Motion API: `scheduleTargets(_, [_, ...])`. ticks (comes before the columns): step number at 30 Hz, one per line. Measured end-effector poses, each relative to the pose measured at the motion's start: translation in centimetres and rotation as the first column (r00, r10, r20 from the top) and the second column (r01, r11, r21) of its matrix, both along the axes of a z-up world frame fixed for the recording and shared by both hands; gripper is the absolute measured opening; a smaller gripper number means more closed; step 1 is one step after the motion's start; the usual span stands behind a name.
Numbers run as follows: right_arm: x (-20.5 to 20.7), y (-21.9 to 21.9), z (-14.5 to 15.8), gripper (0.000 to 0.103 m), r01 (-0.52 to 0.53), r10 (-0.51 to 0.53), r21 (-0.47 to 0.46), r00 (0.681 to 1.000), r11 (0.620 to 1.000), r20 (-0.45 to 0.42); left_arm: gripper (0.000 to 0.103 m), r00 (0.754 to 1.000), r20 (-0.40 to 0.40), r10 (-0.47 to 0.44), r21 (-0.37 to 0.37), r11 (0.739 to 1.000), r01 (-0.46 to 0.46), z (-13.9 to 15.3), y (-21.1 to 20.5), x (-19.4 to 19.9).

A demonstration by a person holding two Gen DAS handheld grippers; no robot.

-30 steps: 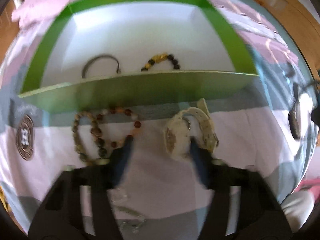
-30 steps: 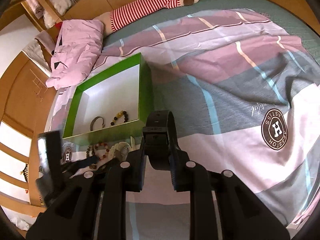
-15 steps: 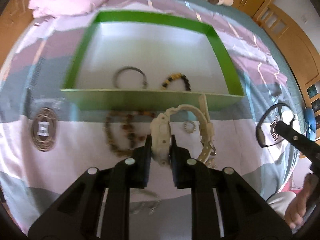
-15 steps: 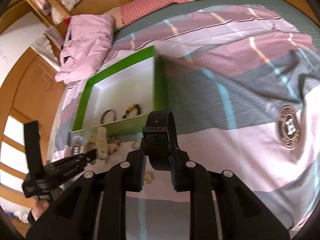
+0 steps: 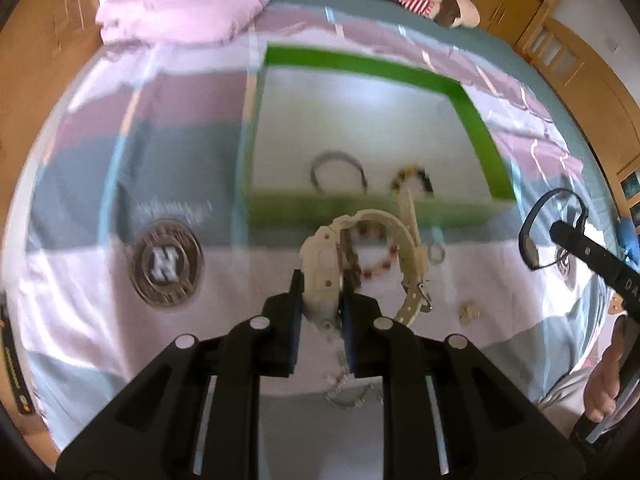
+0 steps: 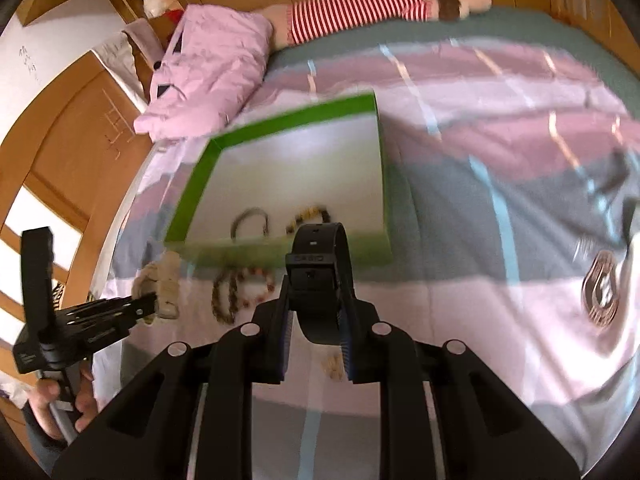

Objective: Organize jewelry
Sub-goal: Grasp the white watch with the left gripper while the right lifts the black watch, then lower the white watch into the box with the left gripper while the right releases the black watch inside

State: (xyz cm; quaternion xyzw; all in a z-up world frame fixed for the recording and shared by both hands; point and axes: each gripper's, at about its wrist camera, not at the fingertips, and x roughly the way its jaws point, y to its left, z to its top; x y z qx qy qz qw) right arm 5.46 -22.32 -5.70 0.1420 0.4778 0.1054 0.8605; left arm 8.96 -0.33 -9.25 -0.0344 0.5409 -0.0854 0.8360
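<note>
Your left gripper (image 5: 322, 296) holds the beige watch (image 5: 324, 264) in its jaws (above the bed (image 5: 100, 184)). Your right gripper (image 6: 314, 320) grips the black watch (image 6: 320, 276), near the green box (image 6: 280, 250).

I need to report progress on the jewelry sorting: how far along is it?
Done: a bangle and a bead bracelet lie in the green box. In hand: left gripper holds a cream watch, right gripper a black watch. Left on the bedspread: beaded bracelets, a ring.
</note>
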Motion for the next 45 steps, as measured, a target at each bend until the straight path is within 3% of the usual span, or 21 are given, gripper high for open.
scheduleTargets(4, [3.7,1.4,1.7,0.021,-0.032,0.031,0.049,0.999,0.998,0.02,0.017,1.0,-0.008,0.001,0.031,1.0,-0.001,1.6,-0.2,4.1])
scheduleTargets(7, [7.5,3.1,1.2,0.021,-0.025,0.025,-0.011,0.999,1.0,-0.04,0.017,1.0,-0.023,0.008,0.06,0.998,-0.007,1.3,-0.5,7.2])
scheduleTargets(12, [12.4,4.8,-0.8,0.021,-0.044,0.038,-0.074,0.996,0.996,-0.08,0.017,0.999,-0.052,0.008,0.047,0.999,-0.006,-0.6,-0.8,12.4])
scheduleTargets(17, [16.2,4.7,-4.4,0.021,-0.048,0.043,-0.051,0.994,0.998,-0.099,0.017,0.998,-0.063,-0.026,0.051,0.998,0.03,-3.3,-2.3,16.2])
scheduleTargets(27, [17.2,5.2,-8.7,0.021,-0.061,0.045,-0.122,0.99,0.991,-0.13,0.017,0.992,-0.116,-0.044,0.106,0.993,0.056,-7.3,-4.7,18.4])
scheduleTargets(28, [17.2,5.2,-8.7,0.021,-0.06,0.044,-0.122,0.991,0.991,-0.126,0.019,0.992,-0.117,-0.042,0.114,0.992,0.055,-7.4,-4.8,18.3])
scheduleTargets(29, [17.2,5.1,-8.7,0.021,-0.057,0.041,-0.128,0.991,0.99,-0.125,0.031,0.993,-0.113,-0.036,0.122,0.991,0.049,-7.3,-4.8,18.2])
scheduleTargets(31, [17.1,5.0,-8.6,0.022,-0.05,0.027,-0.158,0.99,0.986,-0.141,0.038,0.993,-0.115,-0.028,0.116,0.992,0.041,-6.8,-4.8,18.0])
scheduleTargets(33, [16.8,5.0,-8.3,0.031,-0.046,0.018,-0.192,0.989,0.98,-0.147,0.059,0.995,-0.099,-0.022,0.077,0.997,0.029,-5.4,-4.9,17.6])
scheduleTargets(34, [16.5,5.0,-8.1,0.036,-0.056,0.03,-0.18,0.989,0.982,-0.143,0.08,0.997,-0.076,-0.01,0.081,0.997,0.016,-4.6,-4.8,17.5])
scheduleTargets(36, [15.8,5.0,-7.3,0.043,-0.059,0.036,-0.173,0.99,0.983,-0.135,0.084,1.0,-0.012,0.006,0.104,0.995,-0.005,-2.3,-4.6,16.5])
scheduleTargets(38, [14.9,4.8,-6.1,0.068,-0.031,0.009,-0.206,0.995,0.978,-0.104,0.086,1.0,0.008,-0.001,0.095,0.996,0.001,-0.6,-4.4,15.5])
scheduleTargets(41, [12.7,4.5,-3.6,0.073,-0.012,0.003,-0.22,0.999,0.975,-0.043,0.095,0.999,0.052,0.007,0.072,0.997,-0.011,2.0,-3.4,12.8])
scheduleTargets(45, [9.1,3.0,-1.6,0.078,0.009,-0.015,-0.152,0.999,0.988,-0.034,0.099,0.994,0.108,-0.006,0.078,0.997,-0.002,3.9,-2.3,8.0])
